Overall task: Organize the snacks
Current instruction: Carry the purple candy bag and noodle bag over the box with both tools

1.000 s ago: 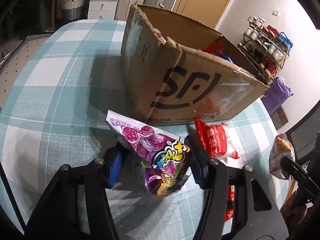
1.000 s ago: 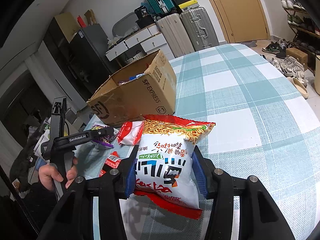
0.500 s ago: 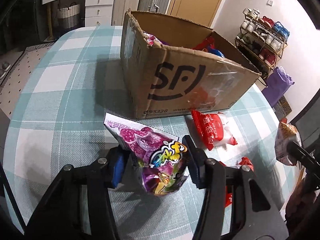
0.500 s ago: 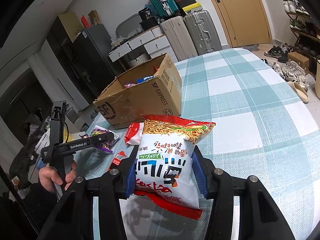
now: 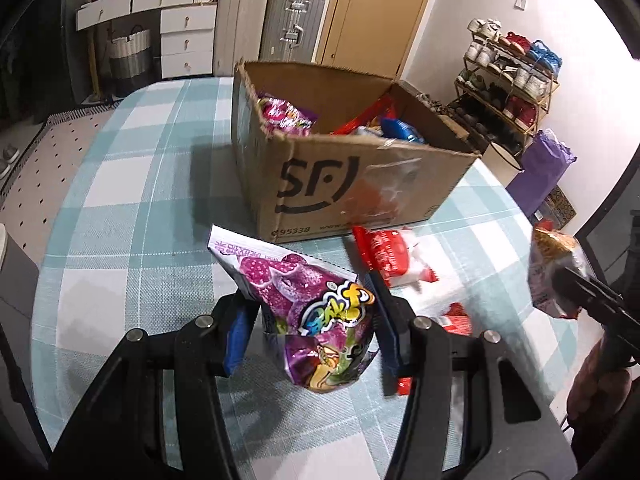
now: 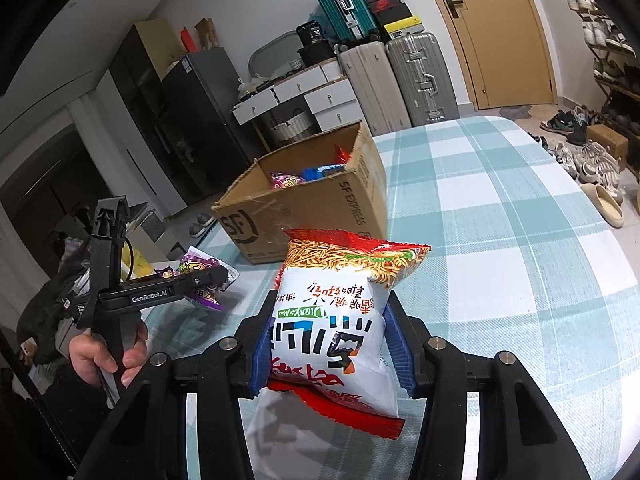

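My left gripper (image 5: pixel 312 316) is shut on a purple candy bag (image 5: pixel 304 292), held above the checked tablecloth (image 5: pixel 132 208) in front of the open cardboard box (image 5: pixel 340 184). The box holds several snack packs. My right gripper (image 6: pixel 330 340) is shut on a white and red noodle snack bag (image 6: pixel 340 280), also off the table. In the right wrist view the box (image 6: pixel 304 208) stands beyond the bag, and the left gripper (image 6: pixel 216 276) with the purple bag (image 6: pixel 196 268) hangs to its left. The noodle bag (image 5: pixel 556 276) shows at the left wrist view's right edge.
A red and white packet (image 5: pixel 392 256) lies by the box's front, and another red packet (image 5: pixel 456 320) lies nearer me. A person's hand (image 6: pixel 108 356) grips the left tool. Suitcases (image 6: pixel 420 76), drawers and a shoe rack (image 5: pixel 508 80) stand beyond the round table's edge.
My left gripper has risen and pulled back with the purple bag, so the box's inside now shows. The right gripper has lifted a little with the noodle bag.
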A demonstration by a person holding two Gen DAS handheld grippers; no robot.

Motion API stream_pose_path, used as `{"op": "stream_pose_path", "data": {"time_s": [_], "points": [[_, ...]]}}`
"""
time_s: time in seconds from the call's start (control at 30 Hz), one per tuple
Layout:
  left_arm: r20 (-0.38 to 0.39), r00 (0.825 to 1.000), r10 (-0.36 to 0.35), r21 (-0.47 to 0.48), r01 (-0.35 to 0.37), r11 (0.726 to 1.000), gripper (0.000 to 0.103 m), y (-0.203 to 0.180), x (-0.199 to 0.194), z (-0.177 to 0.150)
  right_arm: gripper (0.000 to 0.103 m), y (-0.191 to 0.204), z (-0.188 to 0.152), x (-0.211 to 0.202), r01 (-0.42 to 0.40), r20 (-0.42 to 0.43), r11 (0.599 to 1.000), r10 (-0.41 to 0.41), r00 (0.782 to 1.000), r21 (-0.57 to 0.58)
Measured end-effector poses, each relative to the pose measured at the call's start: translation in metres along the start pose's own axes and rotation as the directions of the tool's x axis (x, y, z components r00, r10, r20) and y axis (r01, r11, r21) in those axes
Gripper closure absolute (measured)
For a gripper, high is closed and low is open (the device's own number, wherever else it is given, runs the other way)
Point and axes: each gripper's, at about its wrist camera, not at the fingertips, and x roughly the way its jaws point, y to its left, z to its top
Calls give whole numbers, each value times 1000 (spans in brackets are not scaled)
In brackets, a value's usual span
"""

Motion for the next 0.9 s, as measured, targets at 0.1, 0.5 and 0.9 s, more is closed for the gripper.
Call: {"op": "stream_pose_path", "data": {"time_s": [0.1, 0.5, 0.9], "points": [[15, 1000, -16, 11, 16, 1000, 53, -5, -13, 3, 53, 6, 2, -1, -10, 4, 1000, 10, 1000, -9], [39, 998, -39, 25, 38, 999, 53, -17, -50, 27, 53, 38, 25, -4, -57, 29, 995, 60, 998, -83], [78, 996, -50, 73, 45, 996, 53, -27, -76, 72, 53, 56, 65, 0, -106, 56, 987, 113, 992, -121]]}}
